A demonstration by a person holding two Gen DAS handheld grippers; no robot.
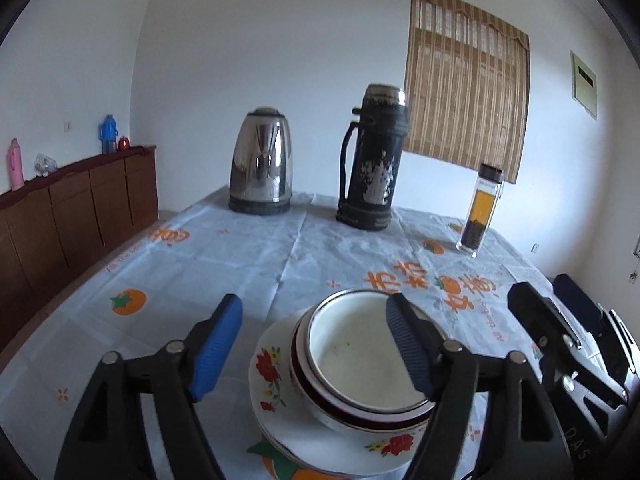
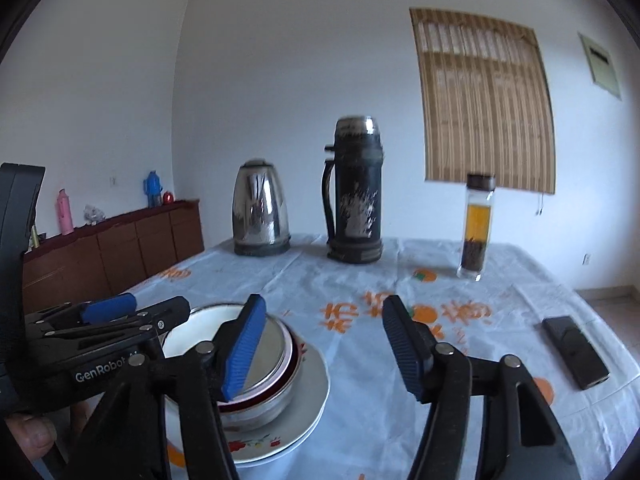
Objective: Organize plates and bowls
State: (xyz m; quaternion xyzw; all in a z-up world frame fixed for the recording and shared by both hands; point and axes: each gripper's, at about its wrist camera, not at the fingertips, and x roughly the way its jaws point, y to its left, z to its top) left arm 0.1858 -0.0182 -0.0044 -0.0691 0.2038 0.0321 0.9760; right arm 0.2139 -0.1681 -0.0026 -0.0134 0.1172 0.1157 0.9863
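1. The left gripper (image 1: 316,344) is wide open and holds nothing; its right pad hangs over the bowl's (image 1: 360,356) mouth, its left pad out over the tablecloth (image 1: 200,264).
2. The bowls, white inside with a dark red band, sit nested on stacked flowered plates (image 1: 276,408) at the near edge of the table.
3. They look like ceramic or enamel: stiff, smooth, probably slippery and chippable. I would pinch a bowl at its rim, one pad inside and one outside, and lift straight up.
4. The right gripper (image 2: 320,344) is also wide open and empty, just right of the stack.
5. Only the right view shows a dark phone (image 2: 576,352) lying far right; the kettle (image 2: 261,208), flask (image 2: 354,192) and tea bottle (image 2: 476,228) appear in both.
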